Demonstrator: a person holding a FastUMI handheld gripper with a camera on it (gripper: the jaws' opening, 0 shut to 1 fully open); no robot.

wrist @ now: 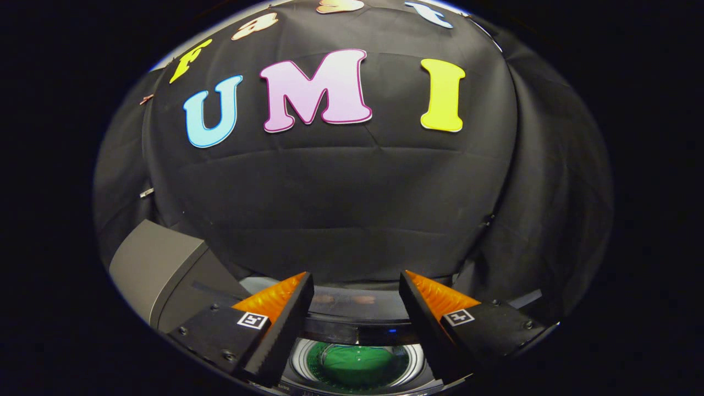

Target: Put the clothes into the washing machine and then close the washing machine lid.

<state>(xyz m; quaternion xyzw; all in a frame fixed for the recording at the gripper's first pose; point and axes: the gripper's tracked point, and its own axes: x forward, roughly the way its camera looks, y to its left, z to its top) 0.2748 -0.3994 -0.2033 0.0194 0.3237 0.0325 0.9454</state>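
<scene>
- The scene is viewed from a fisheye camera mounted on the gripper [356, 281], facing forward along its two parted fingers.
- The washing machine [357, 366] is seen from close above, between the fingers.
- The booth's black cloth wall [341, 209] is faced squarely beyond, fairly near.

We see our gripper [356, 286] spread wide, nothing between its fingers; the drum [357, 366] below gapes open, green cloth [357, 364] lying inside, lid [154, 267] raised leftward.
</scene>
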